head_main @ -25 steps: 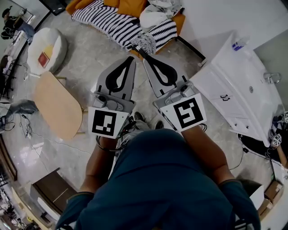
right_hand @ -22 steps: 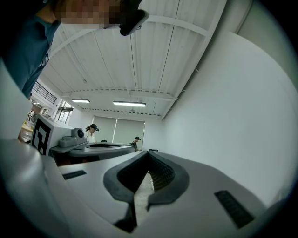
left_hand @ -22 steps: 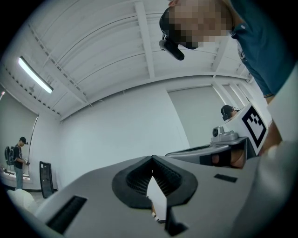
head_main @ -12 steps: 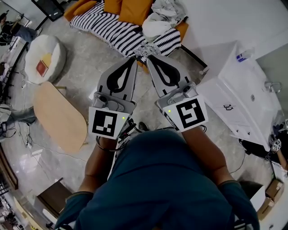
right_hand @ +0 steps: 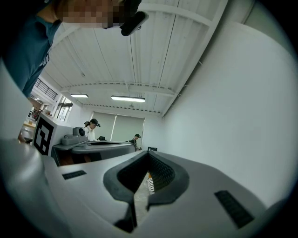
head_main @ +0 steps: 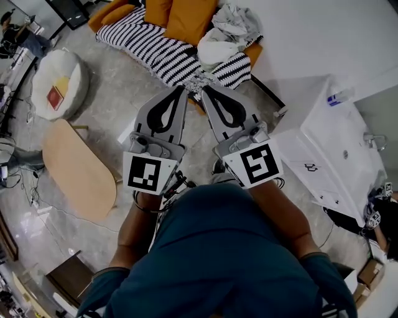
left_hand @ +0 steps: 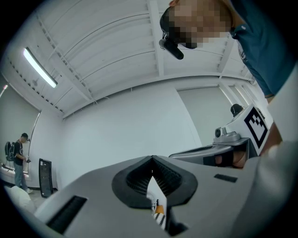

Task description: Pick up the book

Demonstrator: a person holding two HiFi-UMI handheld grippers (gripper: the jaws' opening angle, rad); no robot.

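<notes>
1. Approach is the step in hand, as I judge it; no book is held, and both tools are carried roughly level in front of the person, pointing toward the sofa.
2. Left gripper is clenched on nothing, its tips pressed together; through the hollow behind them only a sliver of the striped blanket shows.
3. Right gripper is likewise clenched and empty; the two sit just beside each other, tips close together.
4. Book: not plainly in view; a small red and yellow flat thing lying on the white beanbag, well to the left of both grippers, may be it, though it is too small to tell; nothing book-like shows on the oval wooden tabletop.
5. Next move calls for settling where the book lies, turning toward it, parting the jaws of one gripper and coming in low along a cover edge; a flat book probably offers little to pinch until an edge is raised.
</notes>
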